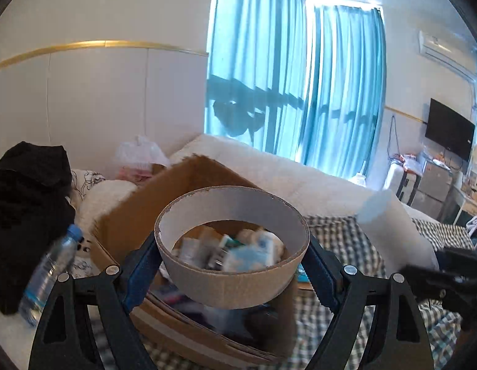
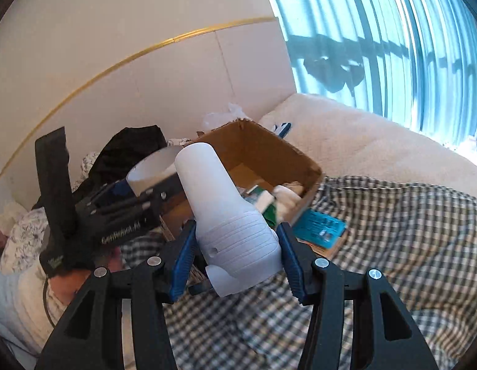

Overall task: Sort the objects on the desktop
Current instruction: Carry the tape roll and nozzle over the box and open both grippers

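My left gripper [image 1: 231,265] is shut on a wide cardboard tape ring [image 1: 232,286], white inside, held in the air above an open cardboard box [image 1: 136,212]. Through the ring I see several small packets lying in the box. My right gripper [image 2: 236,254] is shut on the ribbed base of a white plastic funnel-shaped piece [image 2: 219,203] that points toward the same box [image 2: 269,151]. In the right wrist view the left gripper [image 2: 139,197] with the ring [image 2: 152,166] hangs at the left of the box.
The box stands on a bed with a checked blanket [image 2: 392,246] and a cream cover [image 2: 361,135]. A water bottle [image 1: 50,271] and black clothing [image 1: 25,203] lie at left. A teal packet [image 2: 320,226] sits beside the box. Blue curtains [image 1: 284,77] hang behind.
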`<state>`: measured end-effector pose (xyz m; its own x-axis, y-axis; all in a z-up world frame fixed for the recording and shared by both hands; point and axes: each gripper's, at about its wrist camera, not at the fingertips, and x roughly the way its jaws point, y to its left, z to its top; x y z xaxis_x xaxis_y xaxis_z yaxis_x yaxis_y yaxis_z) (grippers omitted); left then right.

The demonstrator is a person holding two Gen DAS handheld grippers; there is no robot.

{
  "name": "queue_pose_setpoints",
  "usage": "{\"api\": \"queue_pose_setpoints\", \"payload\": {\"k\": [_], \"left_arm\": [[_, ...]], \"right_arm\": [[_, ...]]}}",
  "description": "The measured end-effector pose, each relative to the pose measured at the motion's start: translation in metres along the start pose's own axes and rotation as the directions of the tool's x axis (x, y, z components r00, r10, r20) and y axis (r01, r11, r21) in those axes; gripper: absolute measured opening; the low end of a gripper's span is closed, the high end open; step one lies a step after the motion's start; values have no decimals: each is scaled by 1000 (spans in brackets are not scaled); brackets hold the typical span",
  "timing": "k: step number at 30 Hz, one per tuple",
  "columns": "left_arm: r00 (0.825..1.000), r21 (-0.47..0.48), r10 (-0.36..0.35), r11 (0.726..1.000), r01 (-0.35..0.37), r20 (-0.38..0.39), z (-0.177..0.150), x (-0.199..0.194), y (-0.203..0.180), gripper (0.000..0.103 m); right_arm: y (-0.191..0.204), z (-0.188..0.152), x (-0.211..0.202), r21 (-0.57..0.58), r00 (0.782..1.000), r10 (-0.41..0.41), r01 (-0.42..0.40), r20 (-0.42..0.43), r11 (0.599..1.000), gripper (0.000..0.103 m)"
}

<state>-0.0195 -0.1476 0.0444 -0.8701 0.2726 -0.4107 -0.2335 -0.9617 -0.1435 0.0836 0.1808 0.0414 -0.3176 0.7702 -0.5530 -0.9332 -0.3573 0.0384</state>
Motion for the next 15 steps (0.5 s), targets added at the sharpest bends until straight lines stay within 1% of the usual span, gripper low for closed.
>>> {"api": "queue_pose_setpoints", "payload": {"k": [1, 2, 4, 5, 8, 9, 10, 11, 13, 14, 15], "left_arm": [[1000, 3, 11, 1000, -11, -1, 6, 6, 8, 87], [1000, 1, 21, 1000, -21, 7, 6, 7, 14, 87], [999, -10, 27, 1000, -27, 27, 9, 10, 23, 87], [999, -22, 29, 999, -28, 33, 13, 17, 28, 87], [1000, -30, 11, 999, -11, -10, 12, 38, 38, 87], [1000, -33, 18, 999, -18, -21, 11, 45, 40, 87], [999, -44, 30, 999, -31, -22, 7, 51, 42, 87], [999, -54, 28, 998, -29, -22, 1, 58, 46, 87], [999, -38, 29, 999, -30, -23, -6, 63, 47, 87], [999, -1, 46, 999, -46, -7, -9, 65, 46, 87], [999, 13, 44, 999, -44, 0, -10, 65, 45, 88]], "right_arm": [[2, 4, 7, 7, 1000, -3, 3, 1, 1000, 52], [3, 6, 15, 14, 1000, 0, 0, -3, 1000, 52], [3, 14, 33, 33, 1000, -8, 8, 5, 999, 52], [0, 15, 42, 43, 1000, -14, 14, 3, 999, 52], [-12, 18, 76, 105, 999, -23, 26, -31, 994, 52], [-18, 18, 90, 126, 998, -26, 32, -48, 992, 52], [-22, 18, 99, 100, 998, 14, -7, -66, 995, 52], [-26, 21, 110, 114, 998, 7, 0, -56, 993, 52], [-33, 24, 125, 129, 998, 34, -26, -54, 991, 52], [-37, 27, 133, 132, 998, 46, -39, -52, 991, 53], [-39, 29, 137, 134, 998, 40, -33, -49, 990, 54]]}}
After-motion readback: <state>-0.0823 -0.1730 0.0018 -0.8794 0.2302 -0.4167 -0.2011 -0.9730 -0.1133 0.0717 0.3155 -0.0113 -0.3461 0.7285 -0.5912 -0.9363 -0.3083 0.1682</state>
